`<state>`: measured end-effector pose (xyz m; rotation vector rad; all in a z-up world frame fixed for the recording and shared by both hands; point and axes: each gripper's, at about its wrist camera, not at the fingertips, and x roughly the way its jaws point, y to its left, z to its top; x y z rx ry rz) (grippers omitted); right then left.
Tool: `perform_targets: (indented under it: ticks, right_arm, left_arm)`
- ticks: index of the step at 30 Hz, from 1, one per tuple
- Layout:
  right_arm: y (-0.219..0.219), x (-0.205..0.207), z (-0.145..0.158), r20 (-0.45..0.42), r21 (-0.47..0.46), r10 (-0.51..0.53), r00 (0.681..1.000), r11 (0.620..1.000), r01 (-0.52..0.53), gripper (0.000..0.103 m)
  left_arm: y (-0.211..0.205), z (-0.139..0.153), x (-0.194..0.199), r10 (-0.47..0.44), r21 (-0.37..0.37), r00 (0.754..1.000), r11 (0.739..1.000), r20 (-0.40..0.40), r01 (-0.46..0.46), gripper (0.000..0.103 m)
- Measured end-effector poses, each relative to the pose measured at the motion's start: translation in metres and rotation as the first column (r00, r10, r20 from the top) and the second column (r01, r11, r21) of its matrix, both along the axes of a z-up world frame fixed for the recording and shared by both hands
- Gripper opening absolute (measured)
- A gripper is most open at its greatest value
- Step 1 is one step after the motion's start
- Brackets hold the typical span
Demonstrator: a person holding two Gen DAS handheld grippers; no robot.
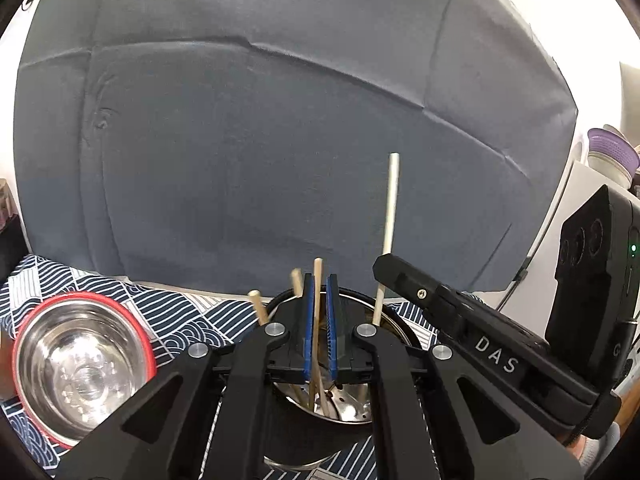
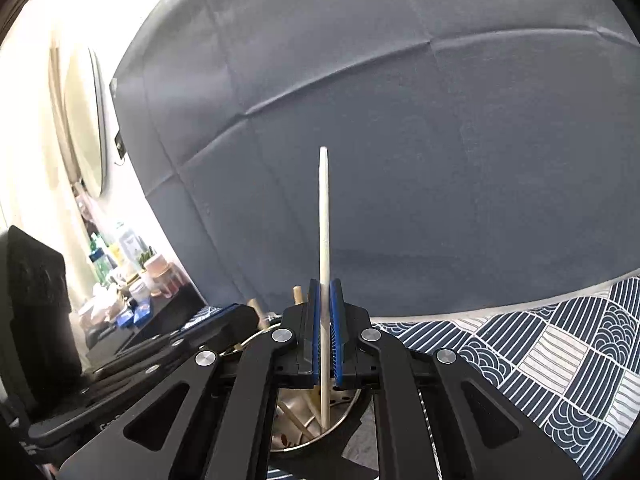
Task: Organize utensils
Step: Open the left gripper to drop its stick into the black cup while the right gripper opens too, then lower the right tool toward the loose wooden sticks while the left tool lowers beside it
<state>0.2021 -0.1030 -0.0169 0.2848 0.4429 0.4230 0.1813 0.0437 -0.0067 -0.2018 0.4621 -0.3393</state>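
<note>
Only the left view shows the red-rimmed steel bowl [image 1: 82, 372]; each hand-held gripper, left [image 1: 320, 312] and right [image 2: 325, 320], is clamped on a pale wooden chopstick [image 1: 317, 300] [image 2: 324, 220] over the round steel holder [image 1: 348, 408].

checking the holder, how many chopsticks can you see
4, maybe more hidden: white chopstick in right tool, wooden chopstick in left tool, two loose sticks left of it, all over the holder.

Both wrist views share holder [image 1: 344, 396] closely
</note>
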Motion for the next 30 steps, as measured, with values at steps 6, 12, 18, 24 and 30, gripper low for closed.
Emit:
perform_targets:
  ticks: [6, 12, 18, 24, 30]
  right_arm:
    - [0.004, -0.008, 0.004, 0.001, -0.009, -0.005, 1.0, 1.0, 0.005, 0.009]
    - [-0.002, -0.012, 0.014, -0.021, -0.022, -0.037, 0.999, 0.999, 0.036, 0.015]
    - [-0.012, -0.021, 0.04, -0.004, -0.055, -0.09, 0.996, 0.994, 0.09, 0.04]
    - [-0.021, -0.031, 0.062, -0.004, -0.066, -0.135, 0.991, 0.989, 0.134, 0.059]
    - [-0.026, -0.045, 0.08, -0.017, -0.075, -0.154, 0.988, 0.986, 0.152, 0.08]
  left_arm:
    - [0.01, 0.011, -0.01, 0.021, 0.006, 1.0, 1.0, 0.019, -0.022, 0.019]
    - [0.022, 0.024, -0.017, 0.047, 0.011, 0.998, 0.999, 0.029, -0.048, 0.039]
    - [0.031, 0.039, -0.028, 0.059, 0.027, 0.998, 0.998, 0.031, -0.06, 0.063]
    - [0.037, 0.052, -0.038, 0.07, 0.045, 0.997, 0.996, 0.027, -0.072, 0.082]
    - [0.045, 0.063, -0.051, 0.087, 0.048, 0.996, 0.995, 0.024, -0.088, 0.097]
